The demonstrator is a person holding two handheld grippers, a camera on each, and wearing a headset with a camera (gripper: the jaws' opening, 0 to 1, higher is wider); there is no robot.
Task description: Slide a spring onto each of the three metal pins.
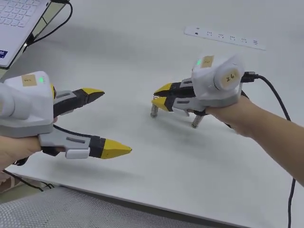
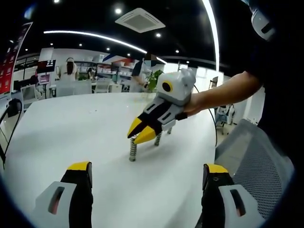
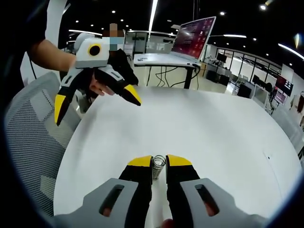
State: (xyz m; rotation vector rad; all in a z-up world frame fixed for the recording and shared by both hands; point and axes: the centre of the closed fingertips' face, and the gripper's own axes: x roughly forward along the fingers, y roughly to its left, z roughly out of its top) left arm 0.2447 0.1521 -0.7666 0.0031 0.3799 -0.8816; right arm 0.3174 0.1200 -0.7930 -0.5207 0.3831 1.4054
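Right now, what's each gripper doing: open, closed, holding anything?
Left gripper: open, holding nothing.
Right gripper: closed on an upright spring.

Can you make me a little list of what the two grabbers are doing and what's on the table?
left gripper: open, holding nothing
right gripper: jaws closed on the top of a spring
second spring: stands upright beside the first, untouched
table: white
also there: laptop, power strip
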